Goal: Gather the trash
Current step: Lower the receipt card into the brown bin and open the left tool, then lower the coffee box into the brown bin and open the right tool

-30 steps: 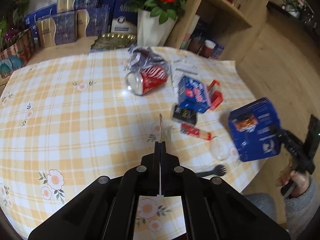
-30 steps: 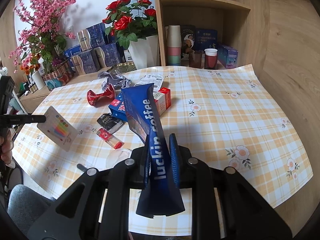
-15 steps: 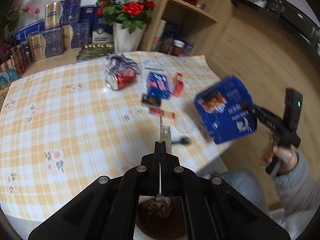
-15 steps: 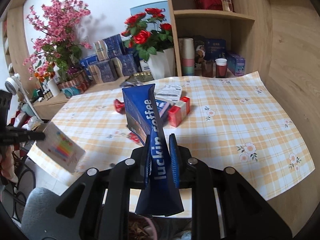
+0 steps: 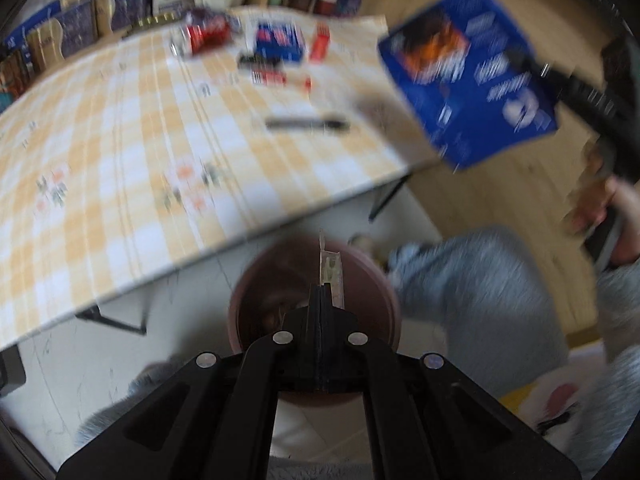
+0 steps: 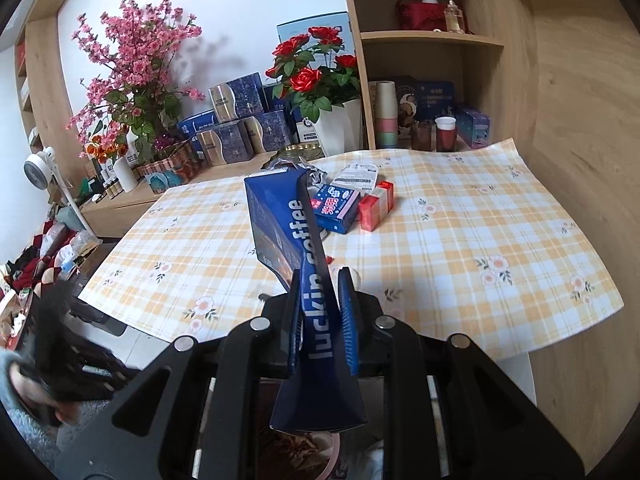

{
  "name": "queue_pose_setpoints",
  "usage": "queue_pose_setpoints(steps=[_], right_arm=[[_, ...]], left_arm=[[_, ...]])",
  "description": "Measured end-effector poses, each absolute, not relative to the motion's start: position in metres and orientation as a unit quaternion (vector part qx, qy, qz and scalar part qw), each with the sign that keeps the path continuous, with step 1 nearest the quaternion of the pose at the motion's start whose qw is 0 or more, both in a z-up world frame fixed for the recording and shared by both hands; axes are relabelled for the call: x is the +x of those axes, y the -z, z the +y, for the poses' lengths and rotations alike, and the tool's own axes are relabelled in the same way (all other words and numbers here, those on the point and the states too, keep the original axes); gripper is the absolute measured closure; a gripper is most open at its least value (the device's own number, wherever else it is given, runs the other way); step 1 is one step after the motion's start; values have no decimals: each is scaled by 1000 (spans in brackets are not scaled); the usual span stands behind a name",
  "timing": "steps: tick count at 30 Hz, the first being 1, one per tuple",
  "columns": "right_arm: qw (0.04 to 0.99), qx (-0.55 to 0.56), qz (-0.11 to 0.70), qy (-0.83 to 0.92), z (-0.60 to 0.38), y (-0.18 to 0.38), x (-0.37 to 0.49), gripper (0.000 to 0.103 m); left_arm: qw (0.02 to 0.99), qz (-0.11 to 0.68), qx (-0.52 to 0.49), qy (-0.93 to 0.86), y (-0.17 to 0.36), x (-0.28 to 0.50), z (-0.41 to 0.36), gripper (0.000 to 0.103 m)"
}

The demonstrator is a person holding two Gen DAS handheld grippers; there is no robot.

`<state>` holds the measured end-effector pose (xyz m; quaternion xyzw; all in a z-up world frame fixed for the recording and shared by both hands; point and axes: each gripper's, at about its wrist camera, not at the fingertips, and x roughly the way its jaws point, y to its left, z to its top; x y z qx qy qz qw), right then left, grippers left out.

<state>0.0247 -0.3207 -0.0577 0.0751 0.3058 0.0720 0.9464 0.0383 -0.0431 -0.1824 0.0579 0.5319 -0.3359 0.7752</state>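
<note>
My left gripper (image 5: 320, 292) is shut on a thin white card (image 5: 330, 266), seen edge-on, and points down over a brown round bin (image 5: 256, 304) on the floor beside the table. My right gripper (image 6: 320, 292) is shut on a flattened blue "luckin coffee" box (image 6: 280, 216), held in the air off the table's near edge. The left wrist view shows that same blue box (image 5: 468, 76), blurred, at the upper right. The bin's rim (image 6: 334, 454) shows below the right gripper.
On the checked tablecloth (image 6: 460, 240) lie a blue packet (image 6: 334, 208), a red carton (image 6: 376, 204), a crushed red can (image 5: 204, 34), a small red pack (image 5: 280, 78) and a black utensil (image 5: 308, 124). Flower pots and boxes stand behind. A person's grey-clad knee (image 5: 480, 288) is near the bin.
My left gripper has swung off the table and down with the card, ending over the bin. My right gripper has pulled back from the table and risen with the blue box.
</note>
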Motion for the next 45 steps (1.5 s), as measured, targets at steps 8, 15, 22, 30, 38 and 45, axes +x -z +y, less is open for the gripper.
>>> queue_pose_setpoints(steps=[8,15,22,30,38,45], right_arm=[[941,97,319,-57,-331,70,9,82],[935,111,333,-54,-336,80,2,82],[929,125,340,-79,-326,88,-9,82],[912,126,374,-114,-300,115,-20,82],[884,108,428,-153,-261,158,-17,82],[867,46,470,-157,-227,197,1,82]], left_arm=[[739,588,102,314,247,35,-65,102],[750,579,116,300,264,38,-70,78],[853,451,55,257,204,33,-39,10],[923,351,10,157,160,19,11,6],[940,318,54,114,155,-4,32,6],[949,301,26,87,160,-13,48,6]])
